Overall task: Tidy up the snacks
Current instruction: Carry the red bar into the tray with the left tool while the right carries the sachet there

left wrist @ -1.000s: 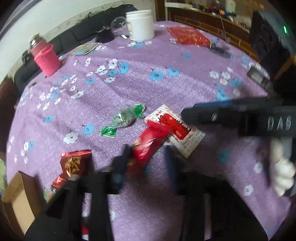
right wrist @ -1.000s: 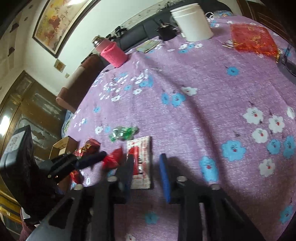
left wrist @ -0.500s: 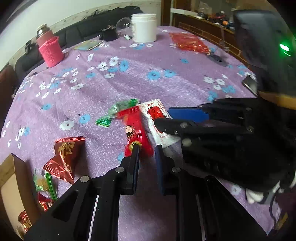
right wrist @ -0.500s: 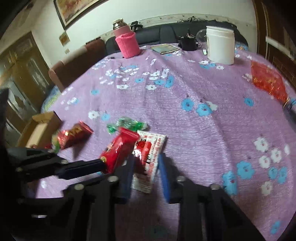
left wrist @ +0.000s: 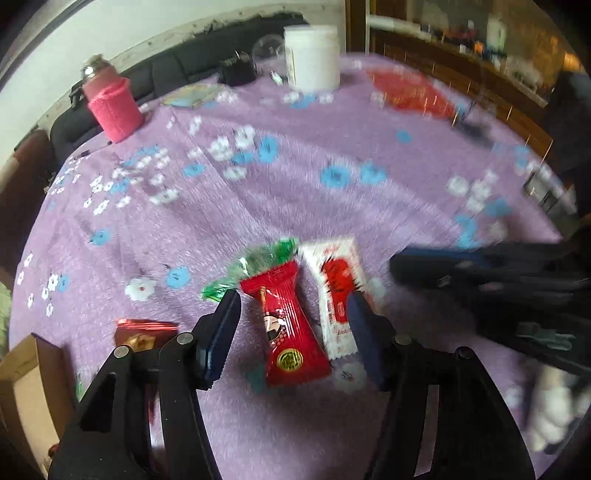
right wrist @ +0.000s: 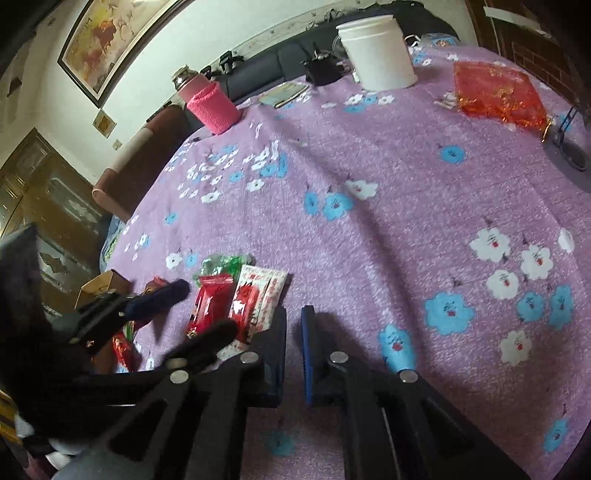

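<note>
Round surface [right wrist: 406,192] with a fuzzy purple cloth, blue and white flowers all over it. Behind it there's a dark sofa [right wrist: 258,70] along a white wall [right wrist: 207,33], and a big framed painting [right wrist: 107,40] hangs up there. Brown wooden cabinets [right wrist: 40,192] with glass doors on the left, dark wood shelving [left wrist: 461,48] on the right. Soft daylight, nothing harsh.

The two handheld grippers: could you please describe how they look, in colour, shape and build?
Both are alike. The left gripper and the right gripper have matte black, angular linkage arms with triangular cut-outs and round silver pivot pins. Their fingers are flat, dark blue pads with ribbed edges. A white glove shows at the lower right of the left wrist view.
</note>
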A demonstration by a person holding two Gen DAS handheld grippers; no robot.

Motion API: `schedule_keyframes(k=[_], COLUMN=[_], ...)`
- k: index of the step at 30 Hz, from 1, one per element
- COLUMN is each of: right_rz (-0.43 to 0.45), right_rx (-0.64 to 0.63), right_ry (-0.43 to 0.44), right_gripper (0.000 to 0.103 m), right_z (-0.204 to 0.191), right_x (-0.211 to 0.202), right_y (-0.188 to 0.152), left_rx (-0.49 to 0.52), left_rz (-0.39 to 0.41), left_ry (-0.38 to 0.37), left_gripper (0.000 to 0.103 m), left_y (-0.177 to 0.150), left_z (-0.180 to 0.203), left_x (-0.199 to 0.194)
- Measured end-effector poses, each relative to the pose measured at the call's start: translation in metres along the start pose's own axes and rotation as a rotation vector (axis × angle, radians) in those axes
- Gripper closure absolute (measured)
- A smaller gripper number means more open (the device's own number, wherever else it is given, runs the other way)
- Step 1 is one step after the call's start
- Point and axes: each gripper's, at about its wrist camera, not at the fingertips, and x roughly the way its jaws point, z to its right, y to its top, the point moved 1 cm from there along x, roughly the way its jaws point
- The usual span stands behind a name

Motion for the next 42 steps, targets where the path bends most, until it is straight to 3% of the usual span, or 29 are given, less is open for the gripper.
schedule_keyframes(k=[2,4,7,9,14,18,24,26,28,30,36,42], right_rz=[0.008,0.02,0.026,0.023,0.04,0.045,0.007,0.032,0.043,0.056,0.065,0.085], right_rx=[0.001,0.004,0.007,0.012,0.007,-0.009,-0.06,-0.101,-0.159,-0.214,-0.146,-0.109], right_ry=[0.005,0.009,0.036,0.052,0.076,0.049,-0.098,-0.184,-0.279,-0.343,-0.248,-0.168], right_gripper=[0.086,0.081,0.072,0.055,0.054,0.054,0.053,0.052,0.065,0.072,0.076,0.076], right_z=[0.0,0.0,0.0,-0.001,-0.001,-0.005,-0.032,-0.045,-0.058,-0.067,-0.058,-0.064], right_x=[-0.002,-0.003,-0.003,-0.002,-0.001,-0.001,0.021,0.027,0.035,0.039,0.019,-0.014], right_y=[0.001,0.001,0.001,0.0,-0.001,-0.002,0.007,0.007,0.006,0.001,-0.012,-0.024], left_rx=[-0.045,-0.093,-0.107,-0.121,-0.196,-0.278,-0.348,-0.372,-0.403,-0.429,-0.503,-0.573], left_rz=[-0.004,-0.004,-0.005,-0.004,0.035,0.117,0.198,0.216,0.232,0.249,0.298,0.286], left_ry=[-0.09,-0.134,-0.137,-0.138,-0.181,-0.236,-0.246,-0.235,-0.229,-0.221,-0.199,-0.178], left_gripper=[0.057,0.083,0.085,0.085,0.085,0.085,0.085,0.085,0.085,0.085,0.085,0.085], left_y=[0.0,-0.001,-0.008,-0.014,-0.033,-0.055,-0.092,-0.106,-0.118,-0.13,-0.164,-0.188], left_z=[-0.005,-0.013,-0.019,-0.024,-0.038,-0.056,-0.08,-0.09,-0.101,-0.111,-0.138,-0.167], left_x=[0.003,0.001,-0.002,-0.007,-0.031,-0.073,-0.124,-0.136,-0.147,-0.156,-0.18,-0.177])
